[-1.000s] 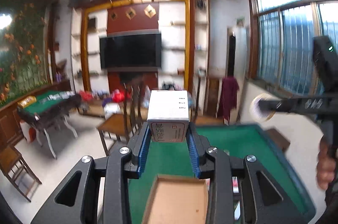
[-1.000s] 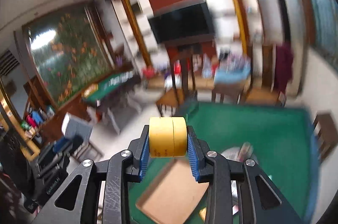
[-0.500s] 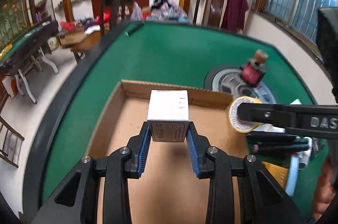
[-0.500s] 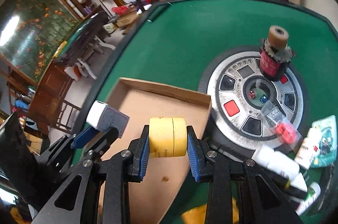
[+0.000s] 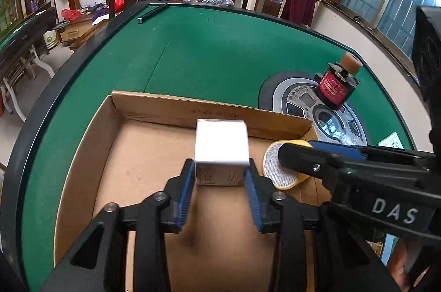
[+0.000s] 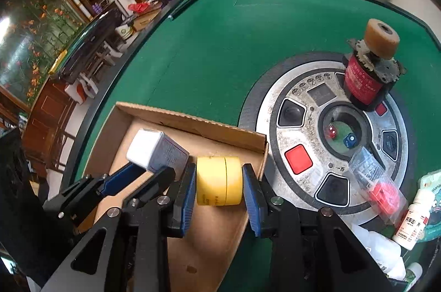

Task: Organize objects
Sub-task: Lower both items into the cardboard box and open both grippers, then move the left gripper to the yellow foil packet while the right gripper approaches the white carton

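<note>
Inside the open cardboard tray (image 5: pixel 154 110), both tools down side by side. Between the blue pads of the left gripper (image 5: pixel 219 168), a white carton (image 5: pixel 220 143), long axis along the fingers, white end pointing away; jaws just opened, thin gaps at both pads. To its right, right gripper (image 6: pixel 219 169) pinching a yellow tape roll (image 6: pixel 220 187) on its flat faces, axis from pad to pad.

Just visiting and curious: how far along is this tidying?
Nothing is fully let go yet. In hand: the left hand-held gripper's jaws have just been opening around the white carton in the cardboard tray; the right hand-held gripper grips yellow tape there. Left: red motor, bottles.
</note>
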A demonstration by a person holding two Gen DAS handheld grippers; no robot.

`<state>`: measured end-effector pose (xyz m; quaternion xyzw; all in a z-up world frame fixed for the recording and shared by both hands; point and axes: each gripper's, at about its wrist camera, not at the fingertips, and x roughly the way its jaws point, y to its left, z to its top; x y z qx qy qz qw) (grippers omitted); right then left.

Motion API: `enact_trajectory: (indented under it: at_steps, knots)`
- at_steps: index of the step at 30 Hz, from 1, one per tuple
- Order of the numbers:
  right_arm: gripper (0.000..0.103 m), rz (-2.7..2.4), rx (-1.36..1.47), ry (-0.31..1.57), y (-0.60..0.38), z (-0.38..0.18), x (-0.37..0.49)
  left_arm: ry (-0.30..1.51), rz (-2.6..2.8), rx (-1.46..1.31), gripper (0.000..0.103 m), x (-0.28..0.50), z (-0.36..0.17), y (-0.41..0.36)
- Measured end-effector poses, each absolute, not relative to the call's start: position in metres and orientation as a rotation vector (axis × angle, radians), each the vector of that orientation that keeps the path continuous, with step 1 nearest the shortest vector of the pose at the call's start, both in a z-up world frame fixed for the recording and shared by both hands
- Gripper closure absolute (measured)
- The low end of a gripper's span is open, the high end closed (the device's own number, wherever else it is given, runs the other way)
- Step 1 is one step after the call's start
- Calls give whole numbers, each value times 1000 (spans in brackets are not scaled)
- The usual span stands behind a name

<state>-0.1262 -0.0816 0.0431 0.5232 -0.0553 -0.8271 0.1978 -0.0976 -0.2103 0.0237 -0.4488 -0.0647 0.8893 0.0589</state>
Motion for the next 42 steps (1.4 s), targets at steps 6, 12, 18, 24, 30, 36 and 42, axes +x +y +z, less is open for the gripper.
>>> enact_trajectory:
  at_steps: [6,12,18,24,30,36,42]
  knots:
    - [47,-2403,1340,-156,-64,73,-110,-153,2766,-1304,35,-92,35,-207]
    - [23,-2527,1193,-200,-10,120,-71,-278,2813,-1299,26,-62,50,-217]
    - [18,-2631,1133,-320,60,125,-29,-440,2786,-1482,25,-30,28,-237]
    - [18,-2622,1144,-420,108,107,-4,-494,2860,-1524,25,-7,30,-255]
    - [0,-2900,918,-372,176,119,16,-107,2978,-1286,23,34,92,-188]
    - [0,-2863,893,-657,239,102,6,331,2801,-1221,18,54,77,-69]
    - [0,-2829,831,-735,243,107,10,469,2680,-1343,48,47,42,-32]
